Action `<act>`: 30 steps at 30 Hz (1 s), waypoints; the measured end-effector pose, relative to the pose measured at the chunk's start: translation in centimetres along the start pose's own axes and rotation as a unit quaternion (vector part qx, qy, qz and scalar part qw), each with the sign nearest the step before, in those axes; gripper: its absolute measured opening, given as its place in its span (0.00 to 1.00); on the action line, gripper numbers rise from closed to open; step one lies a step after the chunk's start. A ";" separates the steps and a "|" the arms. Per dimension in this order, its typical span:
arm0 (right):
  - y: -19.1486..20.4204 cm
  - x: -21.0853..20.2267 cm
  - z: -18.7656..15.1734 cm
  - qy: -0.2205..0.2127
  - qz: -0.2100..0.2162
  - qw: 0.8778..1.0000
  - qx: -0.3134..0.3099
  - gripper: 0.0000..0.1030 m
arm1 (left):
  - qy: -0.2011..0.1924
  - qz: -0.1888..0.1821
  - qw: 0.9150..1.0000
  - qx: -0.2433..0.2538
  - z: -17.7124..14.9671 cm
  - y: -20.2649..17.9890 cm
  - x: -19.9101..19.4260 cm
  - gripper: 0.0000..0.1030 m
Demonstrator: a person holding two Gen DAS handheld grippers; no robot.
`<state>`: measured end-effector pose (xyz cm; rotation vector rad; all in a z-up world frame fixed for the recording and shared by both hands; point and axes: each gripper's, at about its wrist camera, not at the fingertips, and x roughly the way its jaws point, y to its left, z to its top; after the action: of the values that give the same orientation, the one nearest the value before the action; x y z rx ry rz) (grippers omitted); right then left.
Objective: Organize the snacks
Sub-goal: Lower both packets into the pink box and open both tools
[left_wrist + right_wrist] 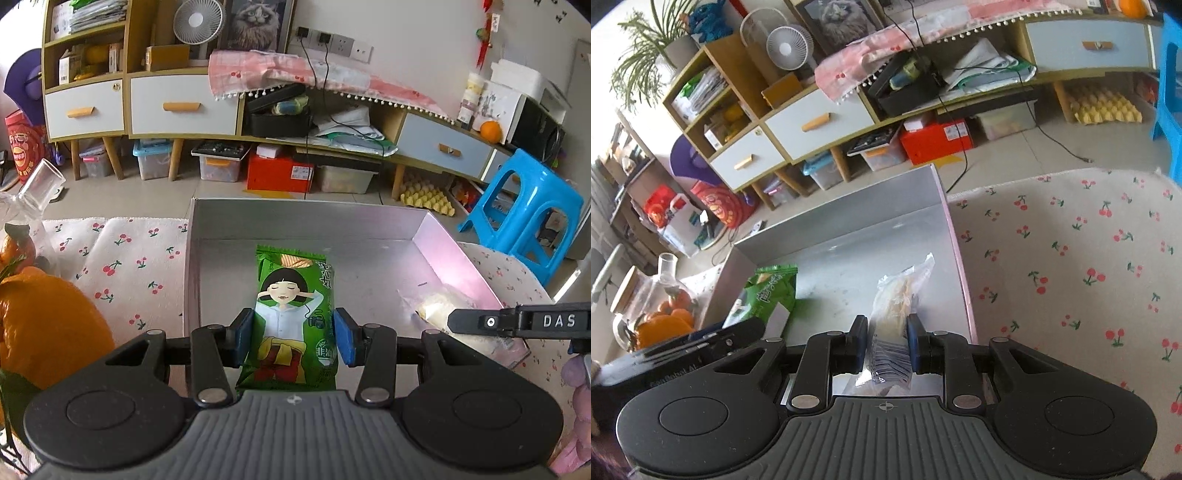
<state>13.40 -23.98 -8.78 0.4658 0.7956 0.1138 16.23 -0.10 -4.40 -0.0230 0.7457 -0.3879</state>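
Cherry-printed cloth (pixel 1071 258) covers the tabletop on both sides of the fingers, and its near edge is cut off behind each gripper's body. Ahead of both pairs of fingers sits a shallow grey box (pixel 306 221), open on top, its right wall tinted pink; its near wall is hidden behind the tools. The left gripper (pixel 293 338) points down into the box, its blue pads pressed against the sides of a green snack packet (pixel 295 317) printed with a cartoon girl; the packet's lower end is hidden under the gripper's body. The right gripper (pixel 886 345), also angled down, has its fingers nearly closed on a clear packet of pale snack (pixel 897 306), whose far end rests on the box floor close to the pink wall. From the left wrist view that packet is largely covered by the right gripper's arm. Left of the fingers stand oranges (pixel 44 325) and a glass jar (pixel 661 291), partly out of frame.
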 end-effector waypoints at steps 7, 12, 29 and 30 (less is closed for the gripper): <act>-0.1 -0.3 0.0 0.001 0.005 1.000 0.013 0.51 | 0.008 0.009 0.999 0.034 -0.3 -0.9 0.1 0.57; 0.5 -1.6 0.4 -0.004 -0.001 1.000 0.018 0.64 | 0.014 0.011 0.999 0.043 0.0 -1.4 -0.5 0.75; 5.0 -9.4 -1.2 0.000 -0.043 0.998 -0.036 0.89 | 0.046 0.035 0.996 0.068 -0.4 -3.0 -7.0 1.00; 5.3 -9.8 -1.5 0.001 -0.047 0.998 -0.042 0.89 | 0.049 0.038 0.996 0.070 -0.5 -3.0 -7.2 1.00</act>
<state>5.83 -21.37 -0.85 0.3479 0.8091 0.0606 10.06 -0.24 0.43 0.1565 0.8124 -0.3700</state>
